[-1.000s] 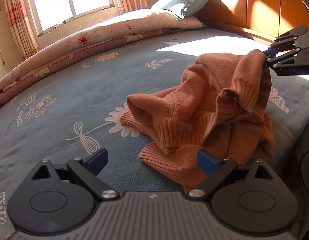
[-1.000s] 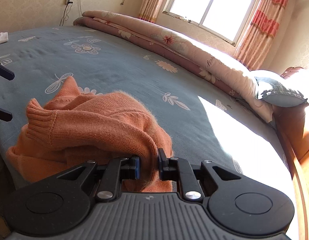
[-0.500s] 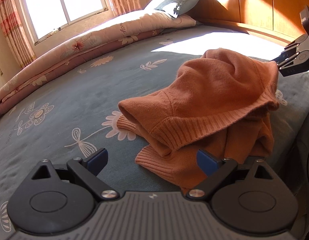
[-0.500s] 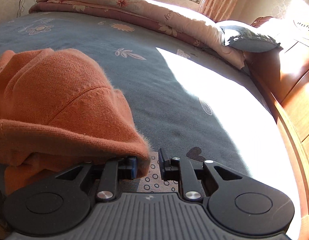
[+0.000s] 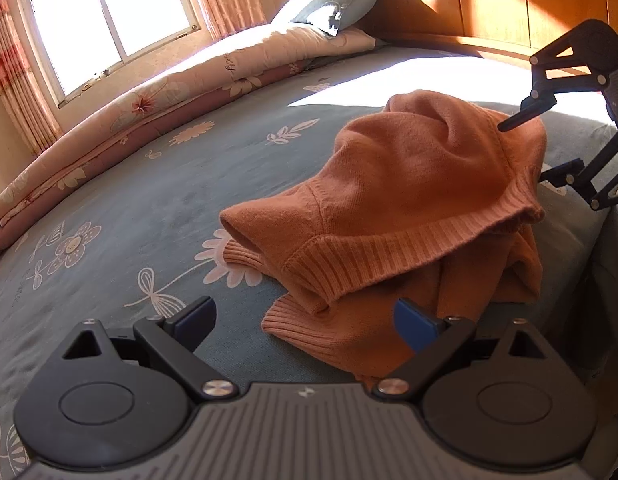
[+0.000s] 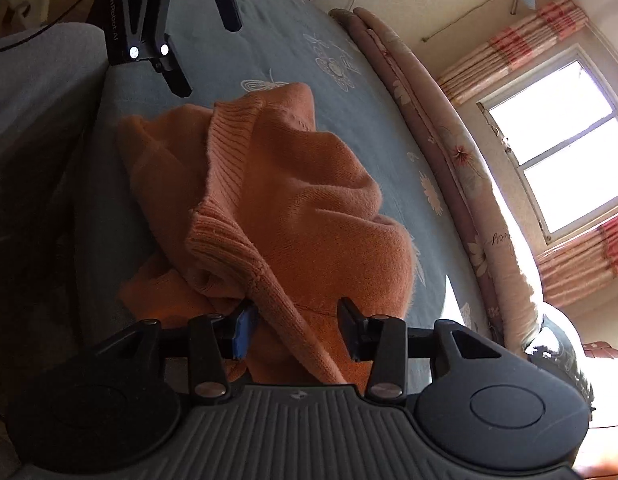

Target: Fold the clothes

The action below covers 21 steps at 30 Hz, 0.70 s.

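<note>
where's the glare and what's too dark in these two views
Left wrist view: the window is blown out and a sunlit patch on the bed glares white; the orange sweater is evenly lit. Right wrist view: the window is overexposed, while the lower left beside the sweater is nearly black; fisheye bends the bed edge.

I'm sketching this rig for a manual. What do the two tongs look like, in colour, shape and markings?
Both are matt black. The left tongs have two rounded housings with circular caps, triangular cut-outs, silver pivot screws, a ribbed grey centre panel and blue finger pads. The right tongs match, with a dark ribbed panel. In the right wrist view, the left tongs bear white lettering, too blurred to read reliably, and two bright silver screws.
</note>
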Available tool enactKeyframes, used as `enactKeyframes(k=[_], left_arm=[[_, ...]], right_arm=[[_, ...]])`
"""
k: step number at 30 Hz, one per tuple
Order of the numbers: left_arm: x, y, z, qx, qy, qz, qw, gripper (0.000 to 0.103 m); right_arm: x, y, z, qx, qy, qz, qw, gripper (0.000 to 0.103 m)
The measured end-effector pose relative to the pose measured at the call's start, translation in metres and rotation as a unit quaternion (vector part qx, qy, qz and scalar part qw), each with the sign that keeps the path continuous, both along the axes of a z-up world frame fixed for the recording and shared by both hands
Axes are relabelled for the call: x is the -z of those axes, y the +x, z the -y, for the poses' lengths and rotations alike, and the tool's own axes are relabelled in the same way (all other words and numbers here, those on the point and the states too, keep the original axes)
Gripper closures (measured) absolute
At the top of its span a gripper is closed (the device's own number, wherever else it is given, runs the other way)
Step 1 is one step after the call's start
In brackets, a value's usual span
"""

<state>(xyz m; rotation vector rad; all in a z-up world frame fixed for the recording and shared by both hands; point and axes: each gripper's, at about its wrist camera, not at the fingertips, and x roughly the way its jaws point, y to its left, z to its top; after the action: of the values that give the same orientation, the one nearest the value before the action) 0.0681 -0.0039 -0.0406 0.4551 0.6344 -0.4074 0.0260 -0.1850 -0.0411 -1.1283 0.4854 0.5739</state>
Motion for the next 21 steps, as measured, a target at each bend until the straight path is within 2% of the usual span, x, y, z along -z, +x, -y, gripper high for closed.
enactKeyframes(k=[5,8,10,12,17,21], left_arm=[[0.001,-0.001,-0.002,0.000,0.000,0.000,1.0000,0.007],[0.002,-0.001,-0.004,0.001,0.000,0.001,1.0000,0.007],[0.002,-0.001,-0.004,0.002,0.000,0.001,1.0000,0.008],[0.004,-0.003,-0.004,0.006,0.007,0.009,0.9999,0.008],[0.012,-0.008,0.004,0.026,0.062,0.065,0.9957,0.008],[0.022,-0.004,0.016,0.051,0.124,0.117,0.9840,0.008]], right_arm=[[0.017,-0.004,-0.020,-0.074,-0.071,0.007,0.995,0.056],[0.038,-0.010,-0.029,-0.108,-0.131,0.033,0.985,0.057],[0.043,-0.012,-0.032,-0.116,-0.157,0.052,0.979,0.065],[0.043,-0.013,-0.033,-0.115,-0.169,0.068,0.977,0.088],[-0.005,0.007,-0.022,-0.050,-0.078,0.065,0.994,0.090],[-0.035,0.026,-0.008,0.007,-0.016,0.081,0.997,0.090]])
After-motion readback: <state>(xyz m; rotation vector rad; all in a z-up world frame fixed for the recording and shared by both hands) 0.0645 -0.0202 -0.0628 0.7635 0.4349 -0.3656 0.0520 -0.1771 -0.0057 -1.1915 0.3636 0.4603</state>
